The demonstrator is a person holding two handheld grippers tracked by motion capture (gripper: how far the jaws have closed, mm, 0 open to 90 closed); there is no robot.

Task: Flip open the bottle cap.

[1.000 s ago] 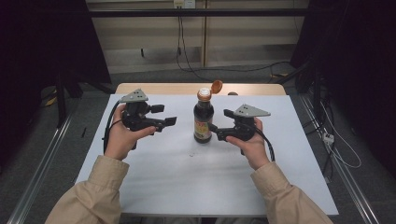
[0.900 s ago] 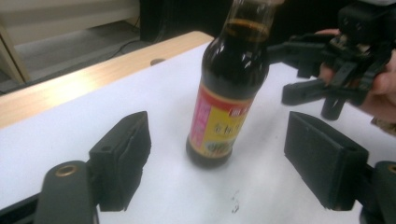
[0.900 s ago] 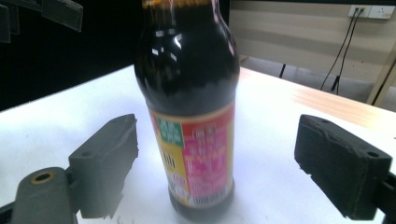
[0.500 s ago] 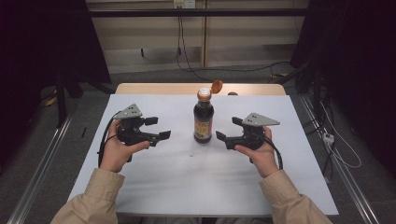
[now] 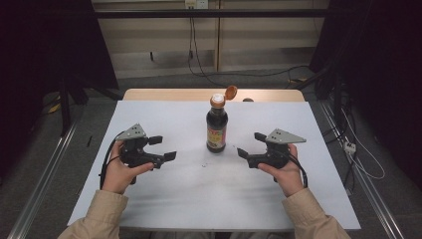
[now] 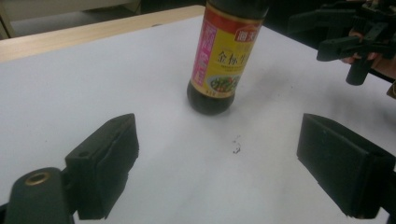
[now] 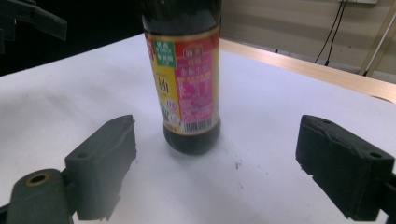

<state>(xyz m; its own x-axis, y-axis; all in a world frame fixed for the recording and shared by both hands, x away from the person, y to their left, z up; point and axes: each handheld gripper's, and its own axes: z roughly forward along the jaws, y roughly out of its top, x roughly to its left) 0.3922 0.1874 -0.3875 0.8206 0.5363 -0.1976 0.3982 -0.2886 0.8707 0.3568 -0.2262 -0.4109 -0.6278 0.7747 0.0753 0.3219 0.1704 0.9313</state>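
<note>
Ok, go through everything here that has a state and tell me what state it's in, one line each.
Bottle: upright on the table, apart from both grippers.
Cap: flipped open, hinged back.
Left gripper: open, nothing between its jaws, which have just been opening.
Right gripper: open, holding nothing.

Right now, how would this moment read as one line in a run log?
bottle: upright, cap flipped open | left gripper: open, jaws just widened, nothing between | right gripper: open, clear of bottle | table

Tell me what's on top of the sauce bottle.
The sauce bottle has an orange flip cap hinged open, tilted back off the orange neck. Whether the spout underneath is sealed cannot be seen from the high view.
</note>
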